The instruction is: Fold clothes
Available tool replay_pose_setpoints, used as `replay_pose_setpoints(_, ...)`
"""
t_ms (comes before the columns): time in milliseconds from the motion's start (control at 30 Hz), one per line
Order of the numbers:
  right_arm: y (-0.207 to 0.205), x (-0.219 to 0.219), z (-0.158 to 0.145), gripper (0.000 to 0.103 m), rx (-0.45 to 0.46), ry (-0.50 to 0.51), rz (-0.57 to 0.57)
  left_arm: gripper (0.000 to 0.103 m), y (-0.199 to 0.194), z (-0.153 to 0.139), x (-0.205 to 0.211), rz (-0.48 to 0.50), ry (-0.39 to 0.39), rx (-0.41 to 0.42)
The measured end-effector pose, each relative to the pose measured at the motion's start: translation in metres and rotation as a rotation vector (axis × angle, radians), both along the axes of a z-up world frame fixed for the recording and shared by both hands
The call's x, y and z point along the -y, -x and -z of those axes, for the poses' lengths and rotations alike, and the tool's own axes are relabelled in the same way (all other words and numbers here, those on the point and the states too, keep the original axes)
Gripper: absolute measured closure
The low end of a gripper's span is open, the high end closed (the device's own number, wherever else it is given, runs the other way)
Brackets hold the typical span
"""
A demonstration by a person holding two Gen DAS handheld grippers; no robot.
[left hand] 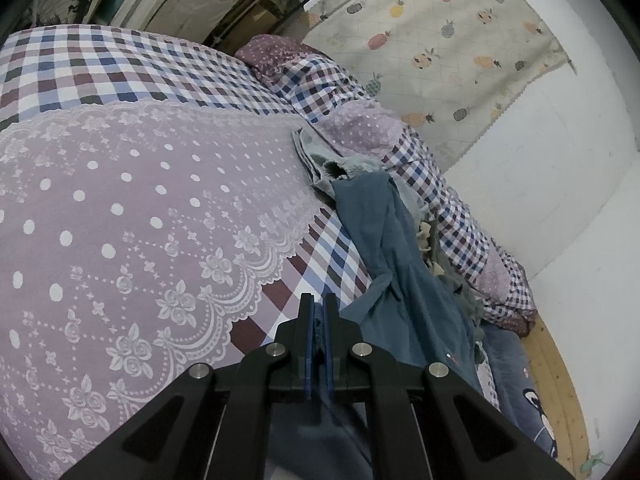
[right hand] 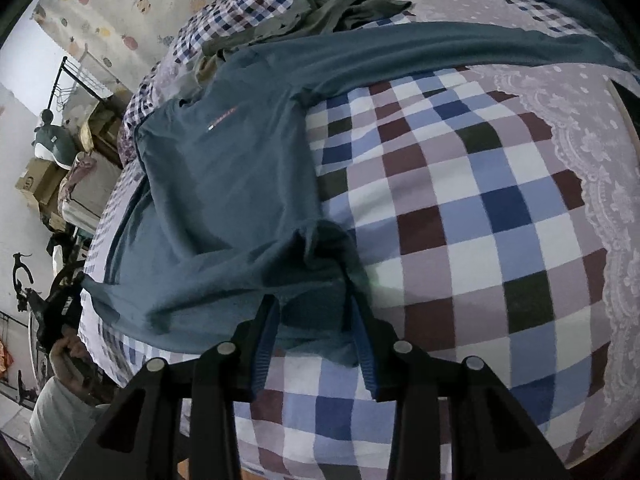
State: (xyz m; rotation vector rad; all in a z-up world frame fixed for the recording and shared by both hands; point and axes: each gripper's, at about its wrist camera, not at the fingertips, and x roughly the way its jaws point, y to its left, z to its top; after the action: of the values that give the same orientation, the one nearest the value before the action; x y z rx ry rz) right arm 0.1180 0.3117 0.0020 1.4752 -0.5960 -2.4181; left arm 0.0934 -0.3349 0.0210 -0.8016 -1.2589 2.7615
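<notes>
In the left wrist view, your left gripper (left hand: 319,300) is sitting nearest the lens, its two fingers pressed together and pinching a fold of the blue-grey shirt (left hand: 396,248). From that pinch, the shirt is running away from you as a long, narrow band up the right side of the checked bedsheet (left hand: 120,64), its far end reaching a heap of other clothes (left hand: 340,160) beside the rolled quilt (left hand: 440,184).

In the right wrist view, your right gripper (right hand: 316,312) is standing nearest, its fingers spread apart and straddling the shirt's near edge without pinching it. The shirt (right hand: 224,184) is lying flat on the checked bedsheet (right hand: 460,220), chest logo (right hand: 222,118) facing up. One sleeve (right hand: 440,48) is stretching lengthwise to the upper right, toward an olive garment (right hand: 332,4).
</notes>
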Motion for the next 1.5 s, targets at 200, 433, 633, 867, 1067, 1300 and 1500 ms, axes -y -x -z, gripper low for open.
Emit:
replay_pose_setpoints(200,-0.015,-0.004,-0.026,0.099,-0.063,0.075,0.017,0.1,-0.006,0.0,0.007,-0.017,-0.032,-0.012)
replay_pose_setpoints(433,-0.055,-0.022,-0.06,0.099,-0.13,0.224,0.056,0.1,-0.028,-0.005,0.011,0.0,-0.069,-0.035)
replay_pose_setpoints(633,-0.1,-0.026,-0.082,0.099,-0.131,0.172,0.037,0.1,-0.079,-0.017,0.018,0.021,-0.112,-0.055)
replay_pose_setpoints(867,-0.147,-0.023,-0.086,0.1,-0.069,0.043,-0.014,0.1,-0.139,-0.033,0.014,0.041,-0.075,-0.035)
replay_pose_setpoints(1067,-0.171,-0.015,-0.062,0.1,0.033,-0.096,-0.039,0.1,-0.172,-0.034,0.012,0.028,-0.034,0.074)
replay_pose_setpoints(1300,-0.182,-0.005,-0.035,0.099,0.131,-0.206,-0.066,0.1,-0.192,-0.029,0.018,-0.009,0.007,0.185)
replay_pose_setpoints(1500,-0.186,-0.008,-0.021,0.097,0.191,-0.244,-0.06,0.1,-0.202,-0.033,0.022,-0.022,0.027,0.185)
